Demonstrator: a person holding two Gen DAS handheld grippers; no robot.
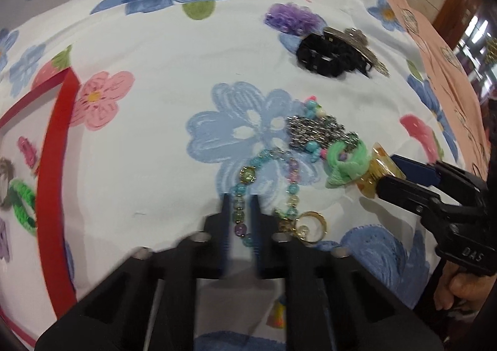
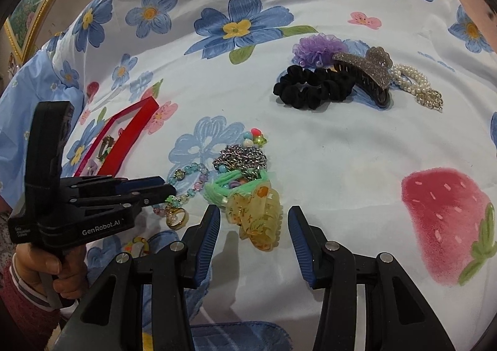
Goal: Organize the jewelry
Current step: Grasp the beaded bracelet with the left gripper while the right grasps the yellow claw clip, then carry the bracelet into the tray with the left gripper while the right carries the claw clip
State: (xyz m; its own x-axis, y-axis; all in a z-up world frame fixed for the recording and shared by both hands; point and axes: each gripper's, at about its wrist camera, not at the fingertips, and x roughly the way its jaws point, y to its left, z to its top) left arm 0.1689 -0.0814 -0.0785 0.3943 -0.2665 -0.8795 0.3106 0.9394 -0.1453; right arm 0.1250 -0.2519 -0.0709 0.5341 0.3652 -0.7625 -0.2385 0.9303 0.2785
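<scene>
Sorting barely begun: a few pieces lie in the red tray (image 1: 57, 146), most still out on the floral sheet (image 1: 174, 50).
Black scrunchie (image 2: 313, 87), glitter claw clip (image 2: 369, 71) and pearl strand (image 2: 416, 81) wait apart; right gripper (image 2: 253, 223), spread, straddles the amber claw clip (image 2: 257, 220) without touching it; left gripper (image 1: 241, 214) is pressed together on the beaded bracelet (image 1: 240, 211) beside a gold ring (image 1: 313, 225).

Domestic bedroom setting: flower-and-strawberry printed bedsheet (image 2: 341, 164) covers a soft surface beneath the fingers; gilt-framed picture (image 2: 28, 9) stands beyond, to the upper left.
</scene>
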